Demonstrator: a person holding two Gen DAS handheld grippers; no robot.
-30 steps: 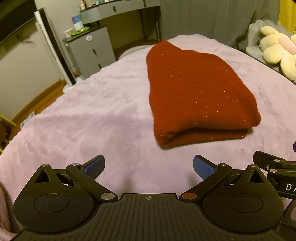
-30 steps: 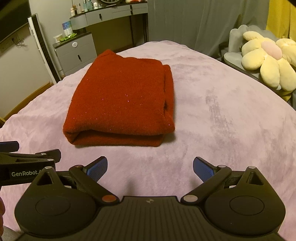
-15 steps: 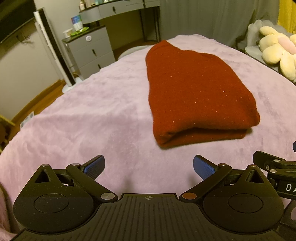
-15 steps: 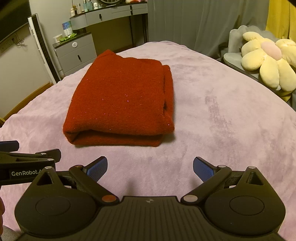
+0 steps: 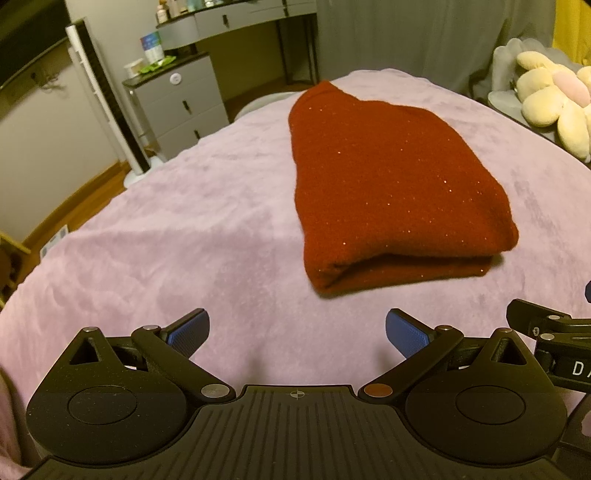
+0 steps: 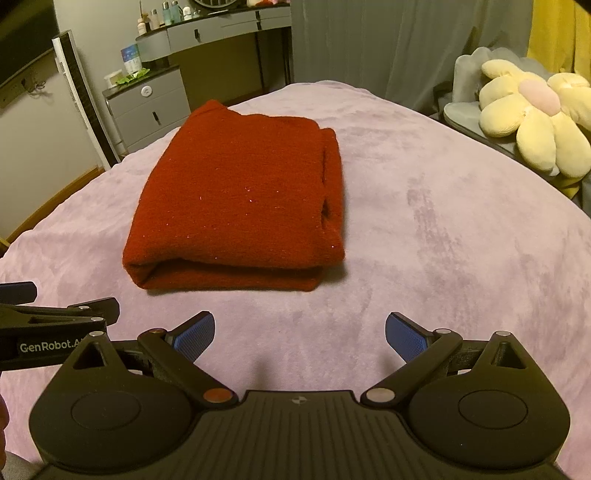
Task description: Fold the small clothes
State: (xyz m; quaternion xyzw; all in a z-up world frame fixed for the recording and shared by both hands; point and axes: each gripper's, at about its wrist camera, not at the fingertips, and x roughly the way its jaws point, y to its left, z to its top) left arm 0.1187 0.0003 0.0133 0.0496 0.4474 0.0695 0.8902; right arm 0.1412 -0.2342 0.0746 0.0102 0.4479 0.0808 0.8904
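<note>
Right now a red knit garment (image 5: 391, 192) lies folded into a thick, tidy rectangle on the lilac plush bedspread (image 5: 184, 229), its doubled edge turned toward the two tools. Tiny glittery flecks catch the light across its top layer. On its right side, seen from the right wrist view (image 6: 236, 199), a second fold runs along the length, leaving a narrow lip of fabric.

Both tools hang low over the near part of the bed, short of the cloth and touching nothing. The left gripper (image 5: 297, 330) has its blue-padded fingers spread wide, bare bedspread showing between them. The right gripper (image 6: 300, 332) is spread just as wide and holds nothing either. They sit close side by side: a black part of the right one pokes into the left view's right edge, and the left one's lettered body shows at the left edge of the right view.

Beyond the bed stands a grey drawer unit (image 6: 147, 107) with a grey dressing table (image 6: 221, 33) behind it, bottles on top. Off to the right, a yellow flower-shaped cushion (image 6: 535, 122) rests on a grey seat.
</note>
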